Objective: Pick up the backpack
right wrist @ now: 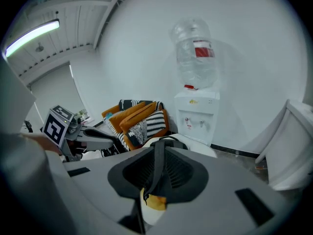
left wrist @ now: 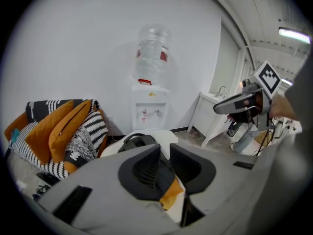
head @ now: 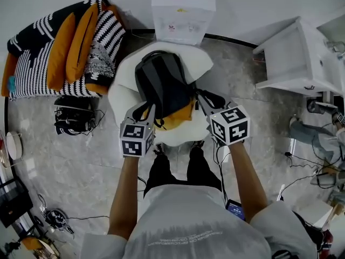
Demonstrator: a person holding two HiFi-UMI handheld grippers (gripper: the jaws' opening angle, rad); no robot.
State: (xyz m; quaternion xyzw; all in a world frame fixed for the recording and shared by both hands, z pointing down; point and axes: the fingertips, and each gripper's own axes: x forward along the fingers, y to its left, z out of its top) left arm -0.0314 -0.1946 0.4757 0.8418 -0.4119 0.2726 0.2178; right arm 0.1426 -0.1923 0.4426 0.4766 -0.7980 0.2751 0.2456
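Now the left hand-held gripper (head: 145, 111) and right hand-held gripper (head: 200, 97) hang narrowly open at the backpack (head: 161, 82), the right straddling a strap (right wrist: 157, 165); next they likely should clamp and lift.

The left gripper (left wrist: 165, 145) presents its jaws slightly apart, framing the dark backpack (left wrist: 137, 141) on the white chair (left wrist: 171, 137), with the water dispenser (left wrist: 150, 111) behind it and striped cushions (left wrist: 58, 131) at left.

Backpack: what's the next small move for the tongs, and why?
Probably close the right tongs on the strap: it runs slack between their jaws, while the backpack lies on the white seat. The left tongs stand open with nothing gripped.
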